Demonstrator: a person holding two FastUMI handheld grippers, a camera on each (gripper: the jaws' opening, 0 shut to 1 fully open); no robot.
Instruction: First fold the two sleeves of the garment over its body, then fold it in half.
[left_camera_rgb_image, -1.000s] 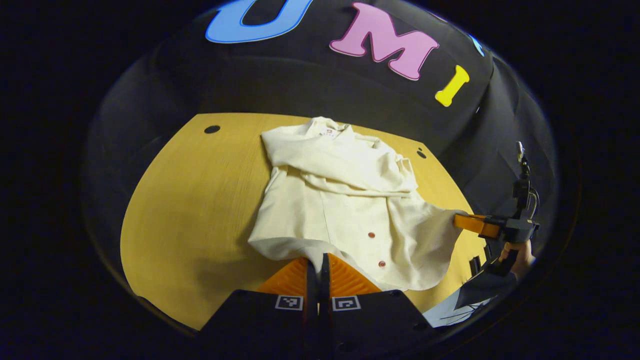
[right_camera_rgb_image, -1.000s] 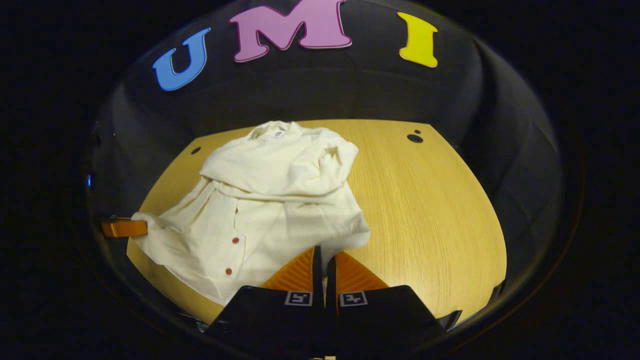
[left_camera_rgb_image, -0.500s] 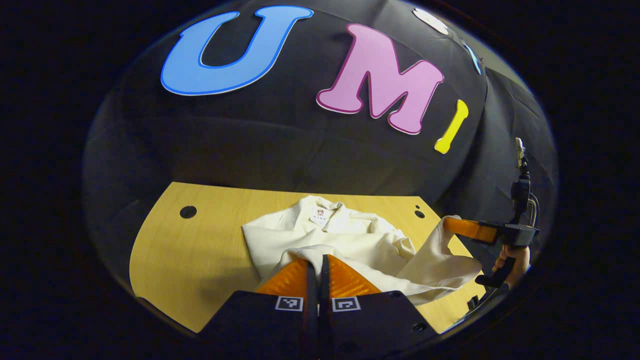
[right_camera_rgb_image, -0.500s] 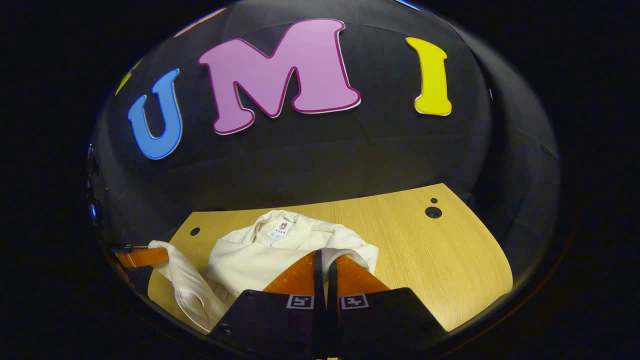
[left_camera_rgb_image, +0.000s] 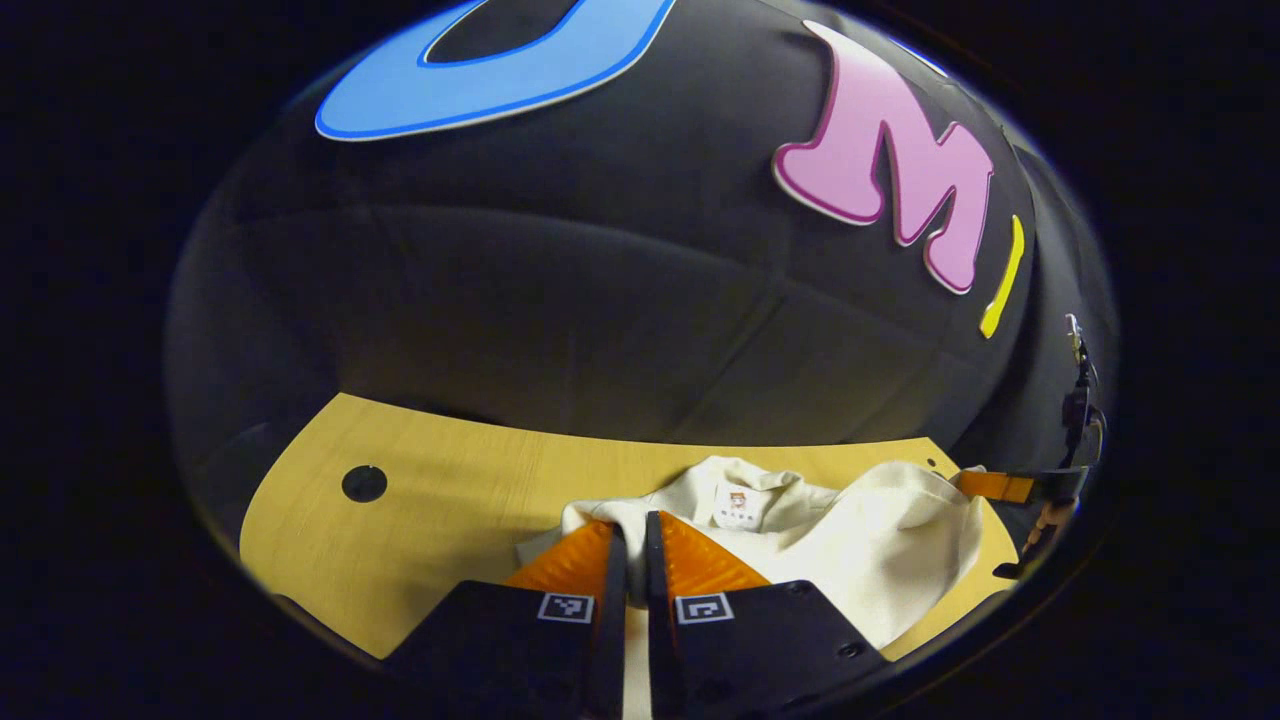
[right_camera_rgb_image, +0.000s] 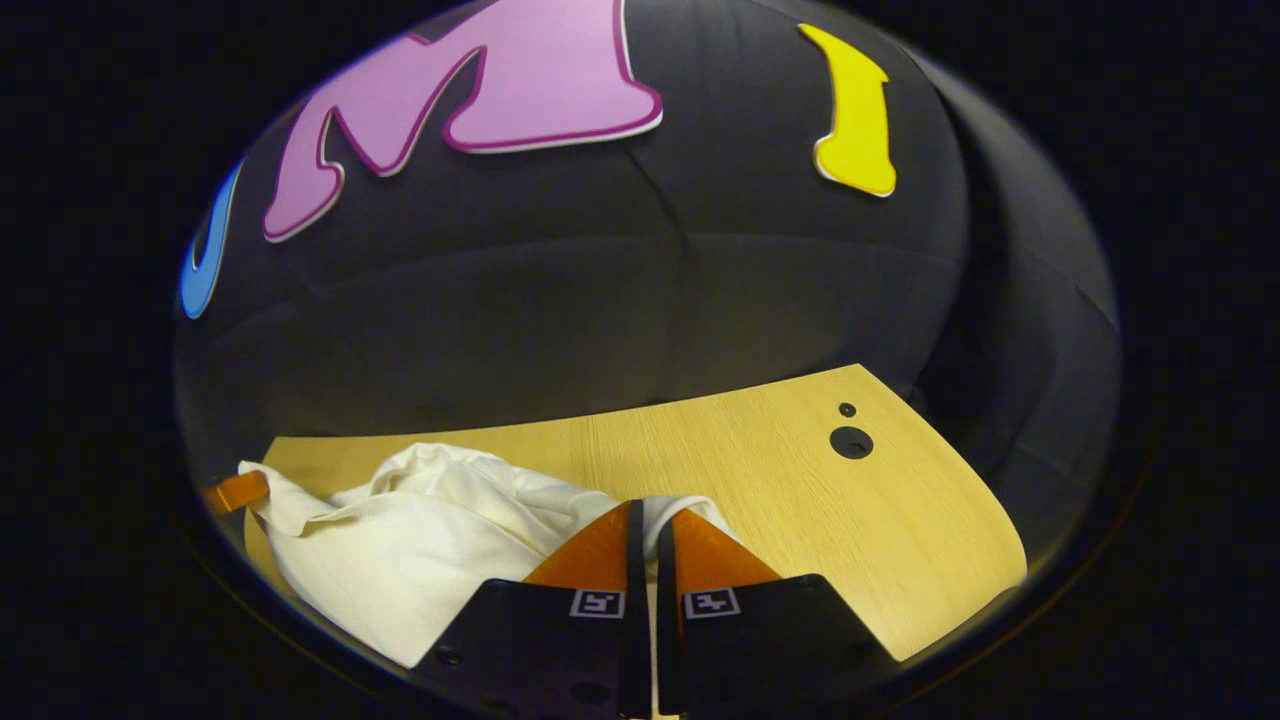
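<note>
A cream button-up garment (left_camera_rgb_image: 880, 550) lies on the wooden table (left_camera_rgb_image: 440, 510), its hem carried over toward the collar with the small label (left_camera_rgb_image: 737, 503). My left gripper (left_camera_rgb_image: 634, 535) is shut on one hem corner, cloth pinched between its fingers. In the right gripper view the garment (right_camera_rgb_image: 420, 550) bunches low at the left, and my right gripper (right_camera_rgb_image: 648, 525) is shut on the other hem corner. The right gripper (left_camera_rgb_image: 990, 487) also shows at the far right of the left gripper view, holding cloth, with a hand (left_camera_rgb_image: 1045, 520) behind it. The left gripper's fingers (right_camera_rgb_image: 235, 492) show at the left edge.
The table has a round dark hole (left_camera_rgb_image: 364, 483) at its left and another hole (right_camera_rgb_image: 851, 441) with a smaller one at its right. Black cloth wall rises directly behind the table's far edge. Bare wood (right_camera_rgb_image: 800, 520) lies to the right of the garment.
Both grippers have carried the hem forward over the garment toward the collar. The buttoned front seen earlier is now covered by the folded-over cloth.
</note>
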